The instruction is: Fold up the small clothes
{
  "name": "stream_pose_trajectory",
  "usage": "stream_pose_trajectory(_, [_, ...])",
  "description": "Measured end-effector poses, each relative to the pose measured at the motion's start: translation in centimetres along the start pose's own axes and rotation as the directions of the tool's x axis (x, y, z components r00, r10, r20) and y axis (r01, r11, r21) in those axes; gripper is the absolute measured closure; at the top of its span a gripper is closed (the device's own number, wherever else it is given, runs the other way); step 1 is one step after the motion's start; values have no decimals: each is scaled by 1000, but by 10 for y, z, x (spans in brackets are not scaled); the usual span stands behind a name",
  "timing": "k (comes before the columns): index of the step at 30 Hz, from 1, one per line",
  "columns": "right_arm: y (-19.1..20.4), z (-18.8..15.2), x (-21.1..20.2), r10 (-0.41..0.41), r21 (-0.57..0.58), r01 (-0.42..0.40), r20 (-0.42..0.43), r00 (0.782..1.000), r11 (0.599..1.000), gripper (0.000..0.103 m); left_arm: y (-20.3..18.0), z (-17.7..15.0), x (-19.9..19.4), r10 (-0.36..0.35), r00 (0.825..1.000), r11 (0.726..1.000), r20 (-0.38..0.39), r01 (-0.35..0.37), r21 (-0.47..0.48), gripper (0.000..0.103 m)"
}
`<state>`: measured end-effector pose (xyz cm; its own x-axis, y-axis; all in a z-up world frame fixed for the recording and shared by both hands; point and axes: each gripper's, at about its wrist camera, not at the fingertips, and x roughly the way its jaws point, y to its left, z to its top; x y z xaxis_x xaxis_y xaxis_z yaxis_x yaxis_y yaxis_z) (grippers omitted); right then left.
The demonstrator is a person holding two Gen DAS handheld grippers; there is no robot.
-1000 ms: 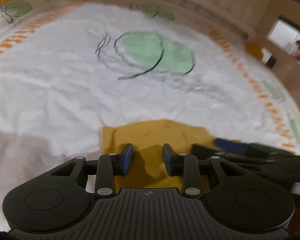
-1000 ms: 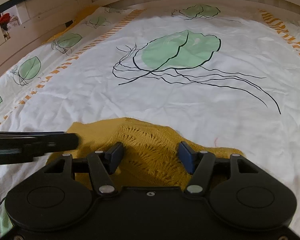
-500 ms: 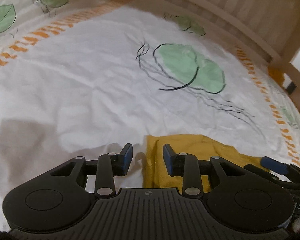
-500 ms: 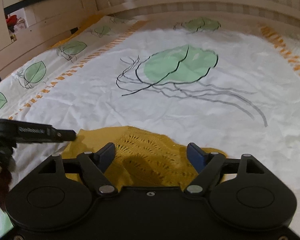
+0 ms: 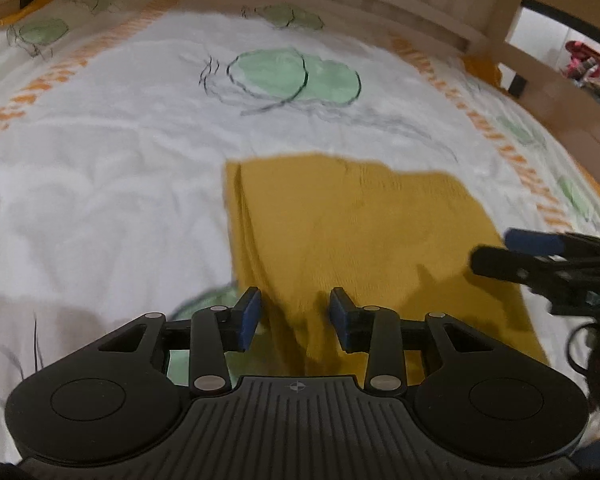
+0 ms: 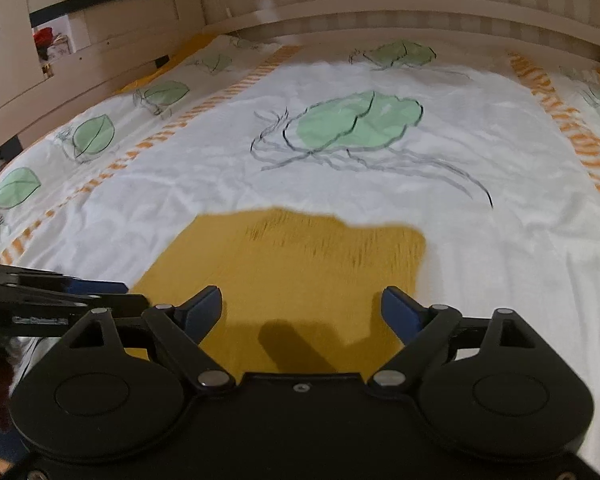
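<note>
A small mustard-yellow knitted garment (image 5: 360, 232) lies folded flat on a white bedspread; it also shows in the right wrist view (image 6: 300, 264). My left gripper (image 5: 296, 316) is open and empty, its blue pads over the garment's near left edge. My right gripper (image 6: 302, 312) is wide open and empty over the garment's near edge. Each gripper shows in the other's view, the right one at the garment's right side (image 5: 540, 256) and the left one at the left side (image 6: 56, 296).
The bedspread (image 6: 340, 168) is white with green leaf prints and orange dashed bands. A wooden bed frame (image 6: 380, 12) runs along the far side. Wooden rails stand at the left (image 6: 80, 80) and at the right (image 5: 540, 68).
Both grippers have pulled back and risen, so more of the garment shows. The right gripper's jaws have opened wider. The left gripper has swung back toward the right over the garment.
</note>
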<state>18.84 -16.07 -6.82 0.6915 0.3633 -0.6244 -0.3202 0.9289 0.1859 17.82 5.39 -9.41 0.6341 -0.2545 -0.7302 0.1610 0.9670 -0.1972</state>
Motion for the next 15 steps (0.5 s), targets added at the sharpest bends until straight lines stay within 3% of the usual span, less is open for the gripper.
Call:
stream_pose_trajectory(4, [0,-32,-23,-10,52,12,-52,999,999,10,12,-21,-10,23,1000,999,-14,-24,-39,54])
stream_pose_trajectory(8, [-10,-62,-36,-99,87,112,-141,985,990,10,18,-31,-25,57,998,997,-4,-57,-47,54])
stream_pose_trajectory(11, [-21,-71,-53,-117,151,134,-119,986,979,9,21,-42,-32,100,995,994,-9,-100,-51,54])
stream_pose_trajectory(15, [-22,-79,-69,-175,185,189,-89,981,965,5,19,-55,-45,88,996,996,20,-88,-27,49])
